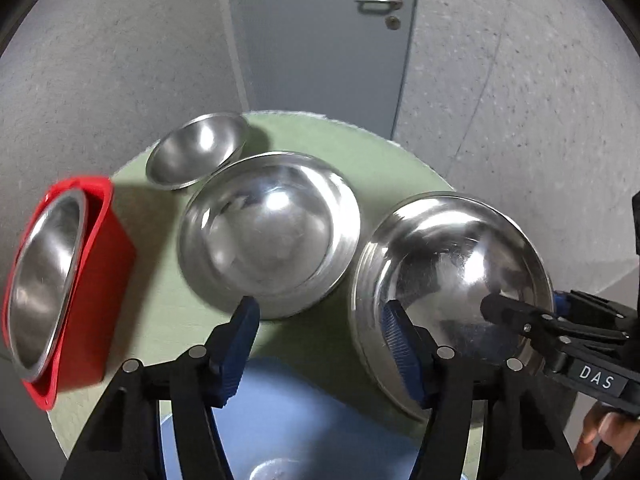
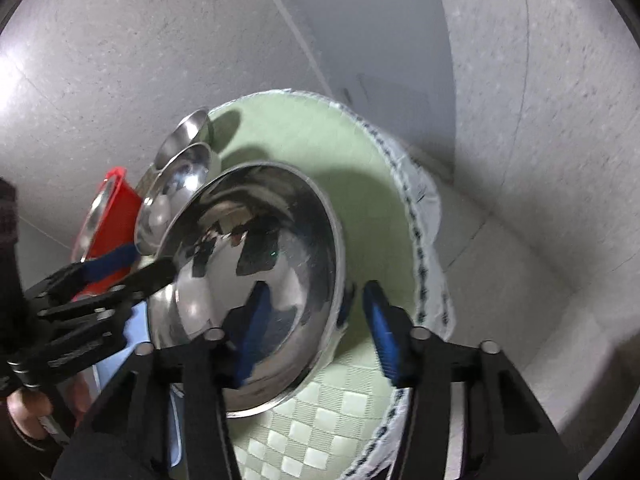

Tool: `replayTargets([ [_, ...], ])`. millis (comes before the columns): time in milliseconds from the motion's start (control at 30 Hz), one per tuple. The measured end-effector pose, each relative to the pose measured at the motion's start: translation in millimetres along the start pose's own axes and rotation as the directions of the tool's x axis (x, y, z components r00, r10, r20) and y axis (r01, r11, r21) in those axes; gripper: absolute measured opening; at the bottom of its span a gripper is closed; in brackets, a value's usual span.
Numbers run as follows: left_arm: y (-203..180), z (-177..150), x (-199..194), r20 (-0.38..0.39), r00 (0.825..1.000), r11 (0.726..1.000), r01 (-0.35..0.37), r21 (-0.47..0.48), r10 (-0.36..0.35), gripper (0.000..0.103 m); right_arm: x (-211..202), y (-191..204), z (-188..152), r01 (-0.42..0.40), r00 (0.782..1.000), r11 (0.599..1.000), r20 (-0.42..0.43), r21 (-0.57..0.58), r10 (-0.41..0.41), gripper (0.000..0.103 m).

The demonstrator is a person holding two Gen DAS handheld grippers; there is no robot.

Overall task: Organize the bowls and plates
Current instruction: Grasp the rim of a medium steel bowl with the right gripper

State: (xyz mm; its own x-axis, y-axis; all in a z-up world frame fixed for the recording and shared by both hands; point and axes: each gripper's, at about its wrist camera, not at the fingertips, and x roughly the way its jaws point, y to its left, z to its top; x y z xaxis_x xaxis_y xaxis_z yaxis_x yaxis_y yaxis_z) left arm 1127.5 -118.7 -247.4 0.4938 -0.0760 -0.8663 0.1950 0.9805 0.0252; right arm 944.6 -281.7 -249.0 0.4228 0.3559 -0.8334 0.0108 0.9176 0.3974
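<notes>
Two hand-held grippers, left (image 1: 320,344) and right (image 2: 316,332), straddle the near steel bowl's (image 1: 452,264) opposite rims, jaws not yet pinching; light, rigid, slippery, so grip the rim.

This looks like a plain room in a home or flat, with a small dining spot set close to the way out. A grey door (image 1: 320,40) with a metal lever handle (image 1: 378,3) and a lock below it stands just behind a round tabletop (image 1: 360,152). The walls (image 1: 520,120) on both sides are pale grey with a rough speckled texture. The tabletop is covered by a light green checked cloth (image 2: 320,440) whose white patterned border (image 2: 420,240) hangs over the edge. On it stand several stainless steel bowls (image 1: 272,232) and a red plastic tub (image 1: 104,280), ordinary household ware.
</notes>
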Motion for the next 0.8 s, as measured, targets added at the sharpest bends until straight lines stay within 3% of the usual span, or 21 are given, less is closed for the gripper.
replayTargets([
  [33, -4, 3, 2, 0.004, 1.0, 1.0, 0.005, 0.017, -0.005, 0.053, 1, 0, -1, 0.001, 1.0, 1.0, -0.002, 0.003, -0.001, 0.037],
  [100, -12, 8, 6, 0.0, 0.999, 0.999, 0.032, 0.04, -0.032, 0.033, 2, -4, -2, -0.007, 1.0, 1.0, -0.003, 0.024, 0.007, 0.03],
  [200, -19, 12, 14, -0.005, 0.998, 0.996, 0.07, 0.054, -0.07, 0.018, 0, -9, -3, -0.03, 1.0, 0.998, -0.001, 0.061, 0.03, 0.026],
  [300, -17, 15, 14, 0.002, 0.997, 0.995, 0.076, 0.068, -0.076, 0.018, -3, -8, -4, -0.022, 1.0, 0.997, 0.012, 0.075, 0.021, 0.024],
  [567, 9, 13, -13, 0.043, 0.983, 0.983, 0.175, 0.063, -0.177, 0.018, -32, 3, -5, -0.018, 0.997, 0.994, 0.078, 0.107, 0.01, 0.022],
  [800, 64, 10, -60, 0.144, 0.964, 0.974, 0.222, 0.036, -0.225, 0.018, -59, 49, 15, -0.026, 0.988, 0.998, 0.156, 0.06, 0.016, 0.021],
])
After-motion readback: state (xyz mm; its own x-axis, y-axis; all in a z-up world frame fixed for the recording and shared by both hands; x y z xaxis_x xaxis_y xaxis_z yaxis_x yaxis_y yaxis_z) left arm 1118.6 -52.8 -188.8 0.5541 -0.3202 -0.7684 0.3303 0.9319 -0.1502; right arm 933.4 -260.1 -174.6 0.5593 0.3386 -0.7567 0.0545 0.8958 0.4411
